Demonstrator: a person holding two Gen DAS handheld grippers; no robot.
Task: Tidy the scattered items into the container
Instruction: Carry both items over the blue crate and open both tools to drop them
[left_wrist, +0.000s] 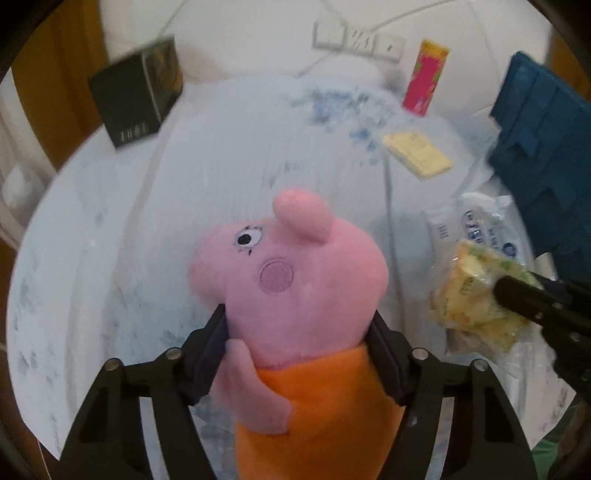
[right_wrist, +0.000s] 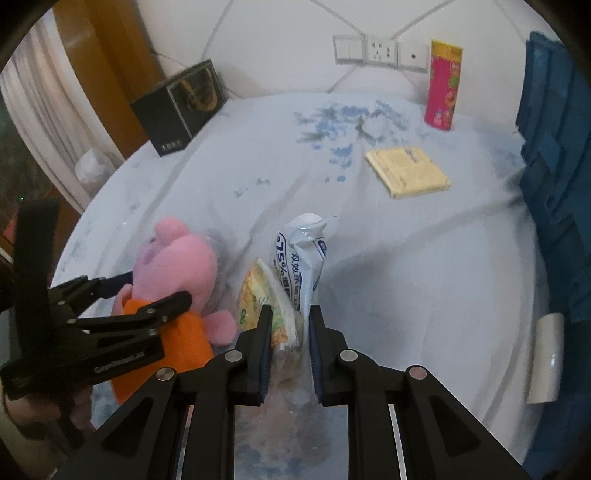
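The blue container stood at the table's far right edge, contents unseen; no item showed as stowed. Left of it, the left gripper clamped the pig plush; nearer it, the right gripper pinched a snack packet, wipes pack alongside. The black box, red canister and yellow booklet lay untouched

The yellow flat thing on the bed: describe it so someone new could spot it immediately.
Start at the wall sockets above the far edge of the pale bed sheet. Below them, right of centre, a thin yellow booklet lies flat near the blue crate. Unlike the upright pink-and-yellow tube behind it, it is flat, square and plain yellow.
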